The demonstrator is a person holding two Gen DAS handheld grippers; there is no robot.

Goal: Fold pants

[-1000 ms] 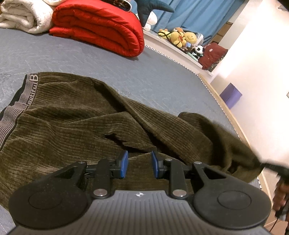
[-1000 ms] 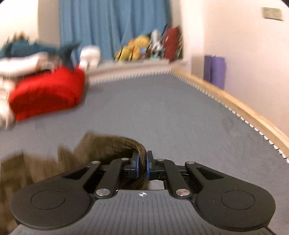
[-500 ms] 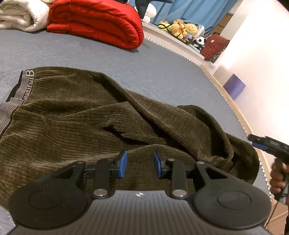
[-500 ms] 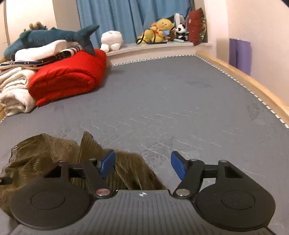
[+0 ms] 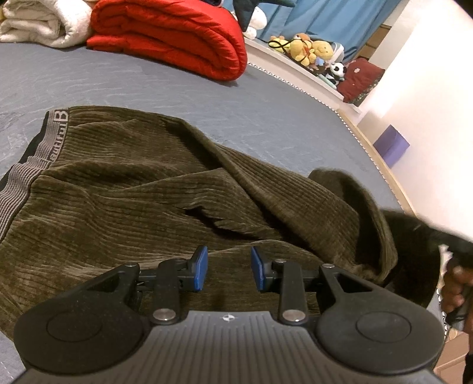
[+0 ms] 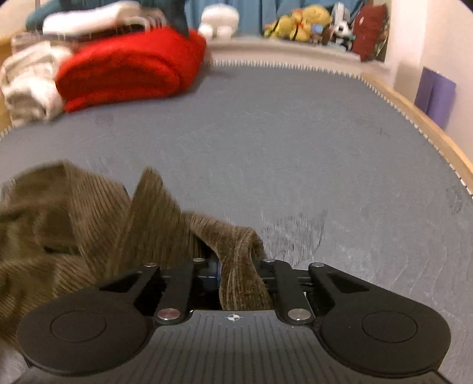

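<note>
Pants spread on the bed, one fold clamped in the right tongs.

The olive corduroy pants (image 5: 142,195) are seen lying rumpled on the grey bed (image 5: 266,118), the waistband (image 5: 32,165) towards its left edge. The left tongs (image 5: 227,270) are held apart over the cloth, with nothing gripped between the blue pads (image 5: 201,267). A white blanket (image 5: 44,20) and a red quilt (image 5: 177,32) are stacked at the far edge. The right tongs (image 6: 241,283) are closing, and a bunched fold of the pants (image 6: 241,265) is pinched between them near the bed's right edge.
</note>
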